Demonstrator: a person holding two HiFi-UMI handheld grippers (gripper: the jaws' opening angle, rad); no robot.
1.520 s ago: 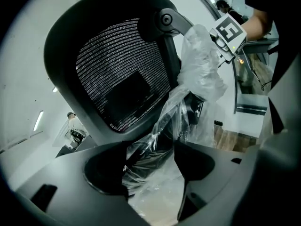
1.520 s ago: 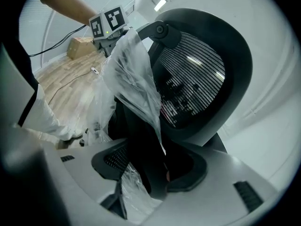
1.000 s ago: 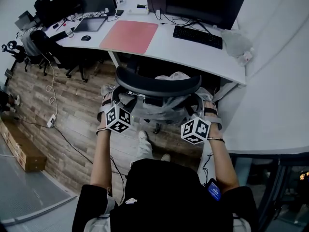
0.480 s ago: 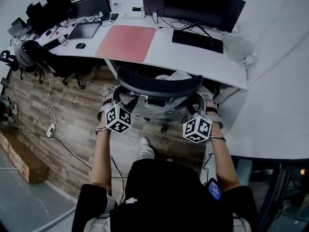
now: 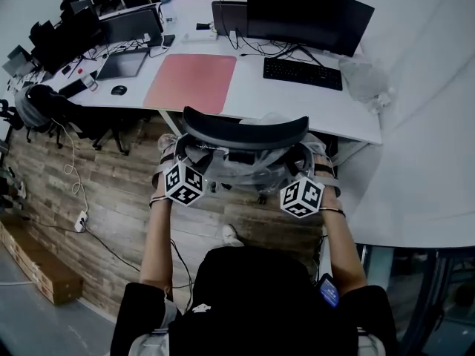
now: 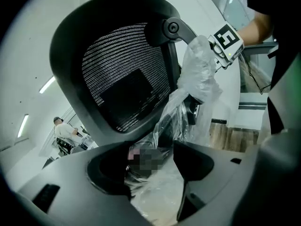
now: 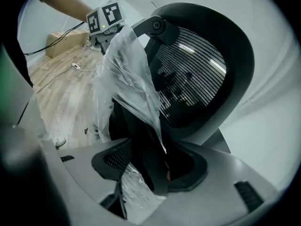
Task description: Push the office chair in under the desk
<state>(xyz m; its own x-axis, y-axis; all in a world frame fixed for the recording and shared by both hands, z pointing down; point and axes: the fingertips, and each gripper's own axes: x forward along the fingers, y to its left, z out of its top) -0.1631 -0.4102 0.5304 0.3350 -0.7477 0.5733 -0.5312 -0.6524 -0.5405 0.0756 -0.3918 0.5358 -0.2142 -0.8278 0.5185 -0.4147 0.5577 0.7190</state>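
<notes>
Plastic-wrapped black mesh office chair point(image 5: 245, 133), upright in left gripper point(image 5: 176, 156) and right gripper point(image 5: 315, 167), against white surface point(image 5: 297, 89) beyond.

Both bare forearms point(image 5: 157, 236) stretch forward — left grey two-jaw gripper point(image 6: 150, 160) and right grey two-jaw gripper point(image 7: 155, 167) each clamp the plastic-wrapped black office chair point(image 5: 245, 130).

One office chair point(image 5: 245, 133), one desk point(image 5: 256, 93), one keyboard point(image 5: 302, 73), one mouse point(image 5: 118, 90).
</notes>
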